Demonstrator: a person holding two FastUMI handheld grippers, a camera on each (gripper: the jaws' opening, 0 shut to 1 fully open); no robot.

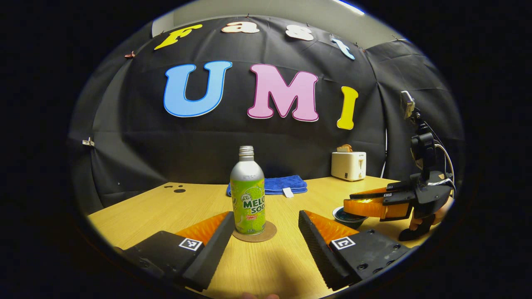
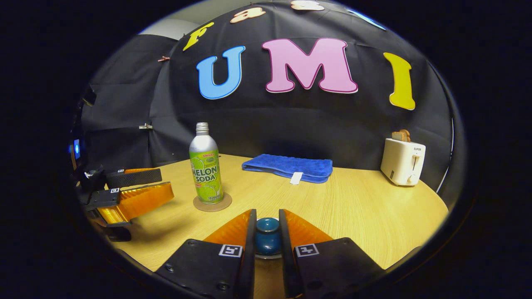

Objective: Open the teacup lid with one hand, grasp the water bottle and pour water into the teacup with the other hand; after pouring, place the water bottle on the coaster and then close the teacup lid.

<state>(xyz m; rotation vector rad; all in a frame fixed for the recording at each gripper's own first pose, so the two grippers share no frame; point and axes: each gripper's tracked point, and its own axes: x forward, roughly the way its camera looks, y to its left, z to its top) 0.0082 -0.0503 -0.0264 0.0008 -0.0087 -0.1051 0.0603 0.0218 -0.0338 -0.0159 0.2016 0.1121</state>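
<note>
Left gripper view
- Left gripper (image 1: 262, 232): fingers spread wide apart, gripping nothing, one on each side of the bottle and clear of it.
- Bottle (image 1: 247, 195): upright on the coaster (image 1: 266, 235), uncapped, neck open. Contents cannot be told through the metal wall.
- Table (image 1: 149, 203): wooden; carries bottle, coaster and the rest.
- Towel (image 1: 286, 184): blue, folded, behind the bottle.
- Toaster (image 1: 349, 165): right of the bottle, at the back wall; a slice of toast (image 1: 344, 148) stands in its slot.
- Teacup (image 1: 348, 217): right of the bottle, low on the table, partly covered by the right gripper (image 1: 353, 201) above it.

Right gripper view
- Right gripper (image 2: 267, 228): fingers drawn close, clamped on the lid (image 2: 267, 236), a rounded blue knob.
- Teacup: hidden beneath lid and fingers; contents cannot be told.
- Bottle (image 2: 205, 166): upright on the coaster (image 2: 222, 204), left of the lid, well apart from it.
- Left gripper (image 2: 164, 185): left of the bottle, fingers parted.
- Towel (image 2: 291, 167): right of the bottle, farther back.
- Toaster (image 2: 402, 161): far right of the bottle, toast (image 2: 401, 135) in its slot.
</note>
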